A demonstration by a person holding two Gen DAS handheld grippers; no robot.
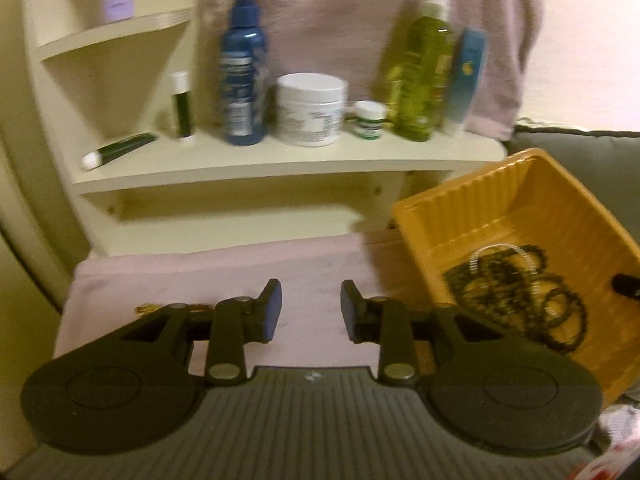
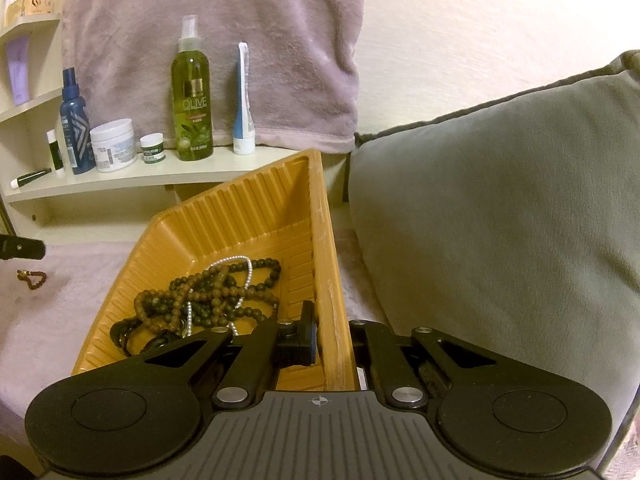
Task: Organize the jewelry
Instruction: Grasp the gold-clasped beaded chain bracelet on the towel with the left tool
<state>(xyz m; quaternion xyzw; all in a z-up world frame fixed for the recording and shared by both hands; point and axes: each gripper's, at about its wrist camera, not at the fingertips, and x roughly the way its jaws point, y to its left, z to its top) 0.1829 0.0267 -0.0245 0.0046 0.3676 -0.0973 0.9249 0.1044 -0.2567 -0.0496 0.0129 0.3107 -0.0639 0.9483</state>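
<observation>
An orange ribbed tray (image 2: 256,208) is tilted up on its right side over the pink blanket (image 2: 48,312). In it lies a tangle of dark and brown bead necklaces (image 2: 208,296) with a white pearl strand. My right gripper (image 2: 332,340) is shut on the tray's right wall, one finger inside and one outside. My left gripper (image 1: 311,312) is open and empty above the blanket, left of the tray (image 1: 500,208). The beads also show in the left wrist view (image 1: 516,296). A small brown bead bracelet (image 2: 32,278) lies on the blanket at left, partly hidden behind my left fingers (image 1: 272,312).
A cream shelf (image 1: 280,160) behind holds a blue spray bottle (image 1: 242,68), a white jar (image 1: 312,108), a small green jar (image 1: 370,120), an olive bottle (image 2: 191,96), tubes and lip balms. A grey cushion (image 2: 500,200) lies right of the tray. A pink towel (image 2: 216,40) hangs behind.
</observation>
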